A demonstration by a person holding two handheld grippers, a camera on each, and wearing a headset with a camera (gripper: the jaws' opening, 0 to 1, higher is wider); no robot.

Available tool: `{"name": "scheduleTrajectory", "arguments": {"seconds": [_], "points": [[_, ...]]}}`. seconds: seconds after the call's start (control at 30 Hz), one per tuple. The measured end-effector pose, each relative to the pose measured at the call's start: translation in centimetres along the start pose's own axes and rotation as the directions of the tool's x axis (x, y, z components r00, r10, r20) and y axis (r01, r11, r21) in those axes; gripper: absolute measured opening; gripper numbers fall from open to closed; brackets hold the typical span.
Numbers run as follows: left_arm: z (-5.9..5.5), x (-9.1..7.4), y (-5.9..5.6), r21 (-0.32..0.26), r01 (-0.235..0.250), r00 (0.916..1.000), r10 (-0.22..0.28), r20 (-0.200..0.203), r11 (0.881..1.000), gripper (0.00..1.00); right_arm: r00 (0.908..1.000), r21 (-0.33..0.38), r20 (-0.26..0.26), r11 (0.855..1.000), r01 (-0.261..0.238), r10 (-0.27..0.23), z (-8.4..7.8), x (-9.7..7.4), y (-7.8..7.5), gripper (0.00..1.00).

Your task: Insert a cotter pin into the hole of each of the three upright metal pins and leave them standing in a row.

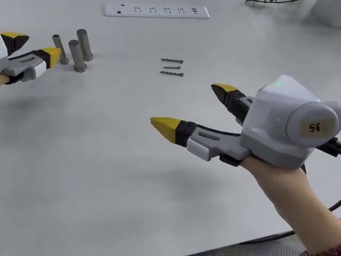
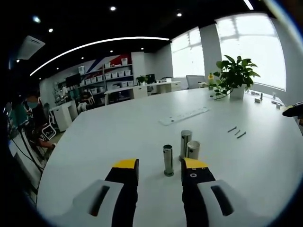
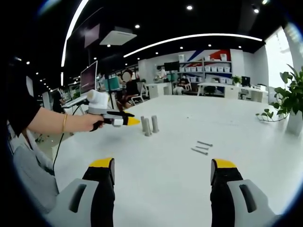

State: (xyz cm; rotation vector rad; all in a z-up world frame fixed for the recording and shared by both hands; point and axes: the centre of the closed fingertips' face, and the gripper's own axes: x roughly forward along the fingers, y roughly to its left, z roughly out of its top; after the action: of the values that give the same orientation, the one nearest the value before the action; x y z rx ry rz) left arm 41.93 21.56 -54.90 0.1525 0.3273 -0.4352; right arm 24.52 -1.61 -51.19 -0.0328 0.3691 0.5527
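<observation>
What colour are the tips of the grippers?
Yellow, ahead of black sections; clearest on the right gripper in the head view.

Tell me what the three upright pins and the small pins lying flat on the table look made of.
Upright pins: likely steel or a similar metal. They are dull grey with soft highlights running down the round bodies. Cotter pins: probably metal too, thin and darker grey. They are too small to judge the finish.
</observation>
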Motion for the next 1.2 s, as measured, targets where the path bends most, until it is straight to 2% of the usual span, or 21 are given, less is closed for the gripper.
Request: {"name": "scheduleTrajectory", "arguments": {"seconds": [0.27, 0.57, 0.77, 1.0, 1.2], "points": [[-0.3, 1.4, -0.5, 0.019, 0.045, 0.9990, -0.045, -0.006, 0.999, 0.27, 1.0000, -0.013, -0.006, 1.000, 0.000, 0.000, -0.2, 0.0, 0.1, 0.80], [0.3, 2.3, -0.5, 0.021, 0.088, 0.9961, -0.088, 0.003, 0.996, 0.17, 0.9998, -0.009, -0.017, 1.000, 0.013, -0.013, -0.7, -0.1, -0.1, 0.80], [-0.2, 2.9, -0.8, 0.013, 0.118, 0.9930, -0.118, -0.006, 0.993, 0.11, 0.9995, -0.022, -0.027, 1.000, 0.017, -0.017, -0.9, -0.2, -0.1, 0.79], [-0.5, 3.5, -1.0, -0.002, 0.136, 0.9906, -0.136, -0.011, 0.991, 0.06, 0.9995, -0.023, -0.023, 1.000, 0.020, -0.020, -0.7, -0.1, -0.1, 0.79], [-0.8, 3.7, -0.9, -0.030, 0.136, 0.9907, -0.136, -0.010, 0.990, 0.06, 0.9995, -0.027, -0.024, 0.999, 0.021, -0.022, -0.8, -0.1, -0.1, 0.79]]}}
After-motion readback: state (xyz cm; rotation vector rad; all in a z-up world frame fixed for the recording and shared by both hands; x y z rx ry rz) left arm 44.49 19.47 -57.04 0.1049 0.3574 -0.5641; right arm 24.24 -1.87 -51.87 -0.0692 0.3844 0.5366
